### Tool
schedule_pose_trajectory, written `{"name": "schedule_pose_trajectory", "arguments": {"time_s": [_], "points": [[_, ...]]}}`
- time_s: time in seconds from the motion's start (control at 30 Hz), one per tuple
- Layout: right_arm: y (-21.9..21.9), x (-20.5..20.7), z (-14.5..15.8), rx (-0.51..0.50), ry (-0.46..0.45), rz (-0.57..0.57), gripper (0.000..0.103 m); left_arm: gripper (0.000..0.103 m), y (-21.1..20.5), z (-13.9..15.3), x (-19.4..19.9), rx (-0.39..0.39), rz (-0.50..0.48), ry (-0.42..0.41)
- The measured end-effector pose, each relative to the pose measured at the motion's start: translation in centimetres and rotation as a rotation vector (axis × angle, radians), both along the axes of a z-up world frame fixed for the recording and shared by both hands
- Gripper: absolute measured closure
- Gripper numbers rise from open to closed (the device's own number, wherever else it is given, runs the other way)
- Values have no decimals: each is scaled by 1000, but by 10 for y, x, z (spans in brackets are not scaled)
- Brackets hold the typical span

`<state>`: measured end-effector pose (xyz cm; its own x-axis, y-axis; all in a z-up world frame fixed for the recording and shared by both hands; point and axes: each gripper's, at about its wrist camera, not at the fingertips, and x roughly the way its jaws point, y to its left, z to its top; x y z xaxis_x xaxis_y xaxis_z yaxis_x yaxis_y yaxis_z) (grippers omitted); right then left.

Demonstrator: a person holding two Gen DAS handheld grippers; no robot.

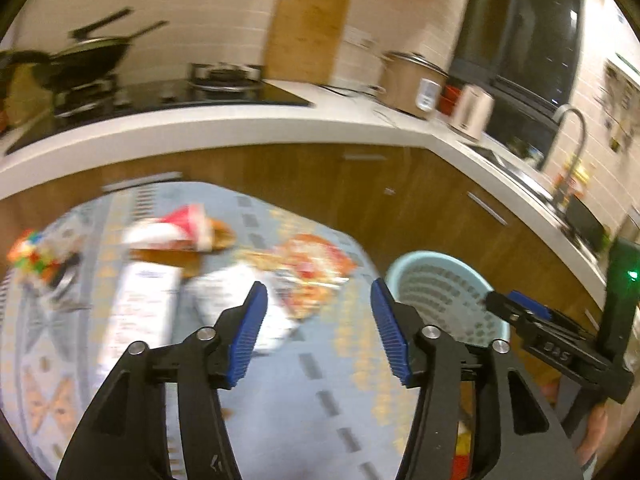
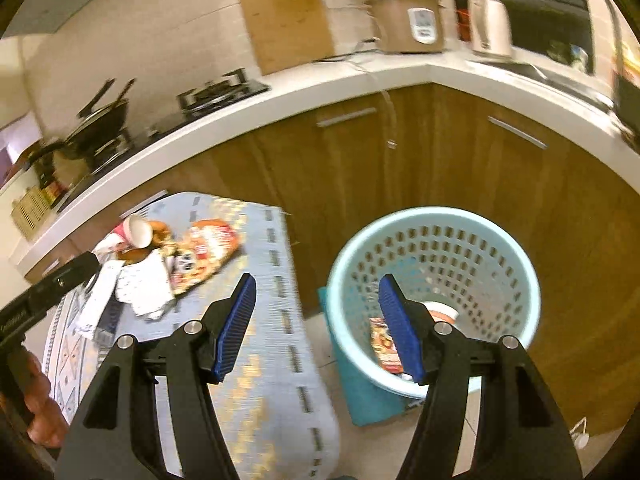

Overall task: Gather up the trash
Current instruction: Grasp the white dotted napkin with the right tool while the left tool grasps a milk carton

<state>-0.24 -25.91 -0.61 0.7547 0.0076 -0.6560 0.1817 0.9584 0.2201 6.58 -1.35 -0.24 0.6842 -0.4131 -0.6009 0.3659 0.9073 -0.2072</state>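
Your left gripper (image 1: 318, 332) and right gripper (image 2: 318, 328) both gape with nothing between the pads; the trash (image 2: 192, 264) lies on the patterned mat (image 2: 272, 360) ahead-left of them, the basket (image 2: 434, 220) beside the mat holding wrappers

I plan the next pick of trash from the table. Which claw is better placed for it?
Left, probably. The left claw is open, empty and over the table, aimed at the wrappers. The right claw is open too, but nearer the basket.
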Motion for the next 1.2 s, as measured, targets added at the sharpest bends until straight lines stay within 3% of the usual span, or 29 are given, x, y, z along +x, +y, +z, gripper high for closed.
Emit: {"name": "schedule_pose_trajectory", "arguments": {"time_s": [0.23,0.33,0.6,0.73,0.93,1.2], "points": [[57,19,8,-43,-18,121,43,33,65,-10,16,90,157,32],[78,29,5,-63,-10,161,43,28,81,-25,27,117,167,86],[129,55,-9,-106,35,272,43,28,92,-67,56,155,175,174],[146,66,-17,-111,59,310,43,32,90,-80,66,154,164,199],[168,79,-28,-122,86,360,43,48,90,-85,70,195,178,178],[189,100,-43,-107,119,394,43,49,115,-74,59,107,228,141]]}}
